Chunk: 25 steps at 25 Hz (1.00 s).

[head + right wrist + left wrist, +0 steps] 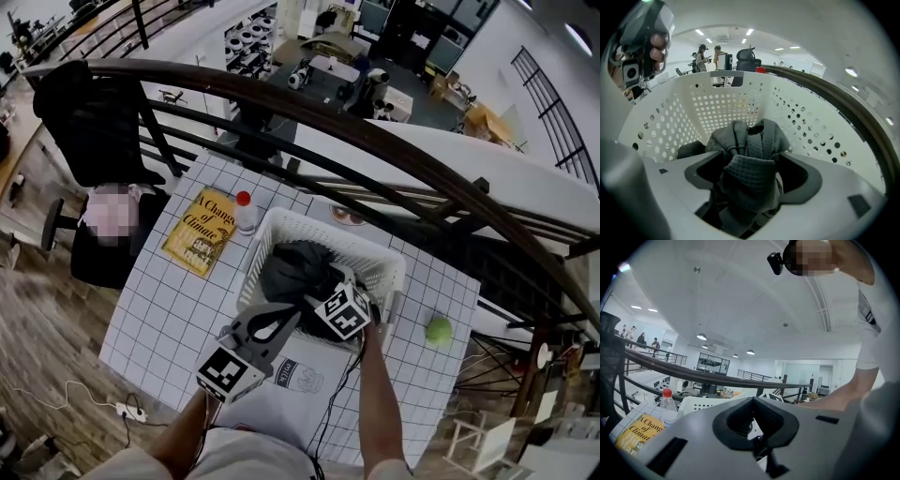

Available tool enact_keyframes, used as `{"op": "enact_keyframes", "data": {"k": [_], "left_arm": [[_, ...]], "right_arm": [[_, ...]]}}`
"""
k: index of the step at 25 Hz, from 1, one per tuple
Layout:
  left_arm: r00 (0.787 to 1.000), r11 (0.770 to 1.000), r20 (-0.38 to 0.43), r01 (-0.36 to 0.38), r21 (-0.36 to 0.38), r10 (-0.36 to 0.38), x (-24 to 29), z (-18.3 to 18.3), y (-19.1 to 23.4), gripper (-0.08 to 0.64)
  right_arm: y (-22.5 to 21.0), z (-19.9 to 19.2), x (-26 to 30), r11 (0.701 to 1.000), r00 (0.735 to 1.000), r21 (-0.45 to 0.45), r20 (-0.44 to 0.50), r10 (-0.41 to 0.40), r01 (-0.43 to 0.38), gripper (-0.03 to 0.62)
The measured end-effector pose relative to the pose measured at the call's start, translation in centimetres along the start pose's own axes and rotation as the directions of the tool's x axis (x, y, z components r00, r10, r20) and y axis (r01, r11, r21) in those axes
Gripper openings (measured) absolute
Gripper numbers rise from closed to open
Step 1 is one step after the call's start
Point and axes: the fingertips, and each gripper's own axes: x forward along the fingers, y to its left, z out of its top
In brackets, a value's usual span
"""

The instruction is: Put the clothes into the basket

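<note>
Nearest, a white garment is spread on the desk. Over it the left gripper is held about level, its jaws closed together on nothing. The right gripper is tilted down into the basket, jaws wide apart, with grey clothes bunched loosely between them inside the basket. A ball lies at right. A book and a bottle are seen far left.
</note>
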Motion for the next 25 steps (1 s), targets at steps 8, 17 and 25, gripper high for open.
{"op": "enact_keyframes", "data": {"k": [8,17,25], "left_arm": [[0.999,1.0,0.038,-0.001,0.023,0.0,-1.1,1.7,-0.8,0.005],[0.998,0.999,0.071,-0.006,0.047,0.003,-4.8,3.6,-2.9,0.005],[0.999,0.999,0.054,0.0,0.033,-0.002,-8.9,2.2,-5.9,0.005]], "right_arm": [[-2.3,3.1,-5.9,0.989,0.981,0.053,0.136,-0.141,0.135,0.365],[1.4,5.0,-14.9,0.941,0.871,0.186,0.36,-0.334,0.284,0.221],[9.0,2.8,-22.0,0.843,0.74,0.469,0.461,-0.49,0.265,0.034]]}}
